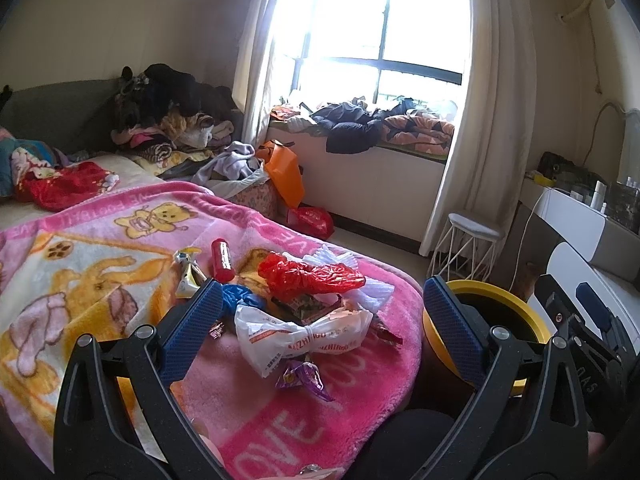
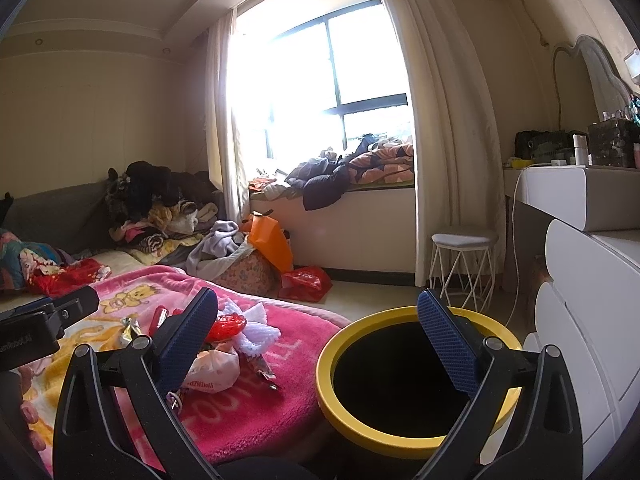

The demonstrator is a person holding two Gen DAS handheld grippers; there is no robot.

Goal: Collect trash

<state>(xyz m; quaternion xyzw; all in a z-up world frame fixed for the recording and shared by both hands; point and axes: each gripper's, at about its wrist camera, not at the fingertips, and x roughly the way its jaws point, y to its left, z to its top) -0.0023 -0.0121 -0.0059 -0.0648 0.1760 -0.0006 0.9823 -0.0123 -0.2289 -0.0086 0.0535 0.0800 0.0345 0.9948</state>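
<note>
A heap of trash lies on the pink blanket [image 1: 304, 412] at the bed's corner: a red crumpled bag [image 1: 310, 276], a white printed bag [image 1: 302, 334], a blue wad [image 1: 236, 298], a purple wrapper [image 1: 304, 376], a red tube [image 1: 222, 259] and a small wrapper [image 1: 186, 270]. My left gripper [image 1: 324, 300] is open and empty, just short of the heap. My right gripper [image 2: 318, 320] is open and empty above the yellow-rimmed bin [image 2: 332, 354], which stands beside the bed. The bin's rim also shows in the left wrist view [image 1: 504, 294]. The heap shows in the right wrist view [image 2: 224, 332].
Clothes are piled at the bed's head [image 1: 172, 120] and on the window seat [image 1: 360, 124]. An orange bag [image 1: 284, 174] and a red bag [image 1: 310, 220] sit on the floor. A white stool [image 2: 464, 264] and white drawers [image 2: 592, 320] stand right of the bin.
</note>
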